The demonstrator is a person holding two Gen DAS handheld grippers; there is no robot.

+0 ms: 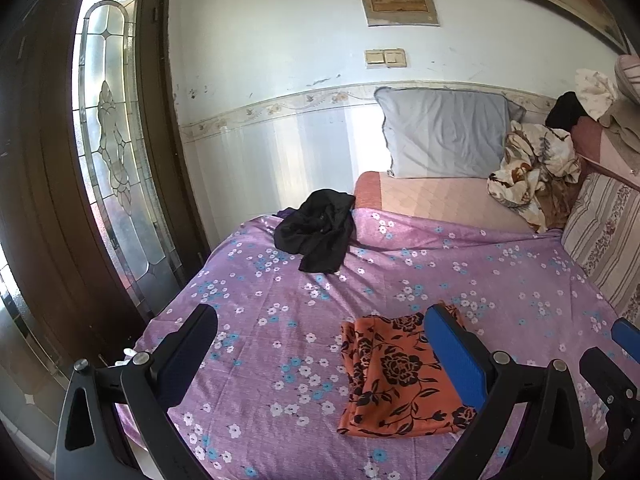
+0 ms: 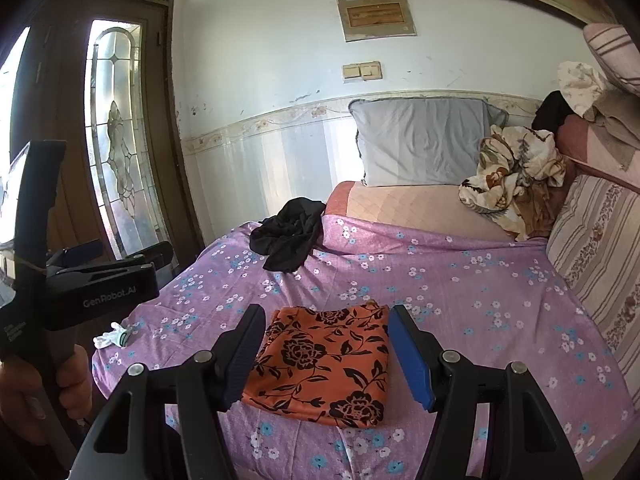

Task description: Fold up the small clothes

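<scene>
Meanwhile both the left gripper (image 1: 320,320) and right gripper (image 2: 326,320) hang unclenched and empty over the folded orange cloth (image 2: 322,364) (black garment (image 2: 290,232) well beyond it).

Both wrist cams look down-fwd over bed (image 1: 400,264), close, sharing orange cloth (image 2: 324,364).

Black gripper frames with silver screws; blue-padded fingers (image 2: 412,360); white "GenRobot.AI" lettering

Flowered purple bed (image 2: 460,292) under folded orange cloth (image 2: 324,364), black garment (image 2: 288,236), white sock (image 2: 112,334)
</scene>
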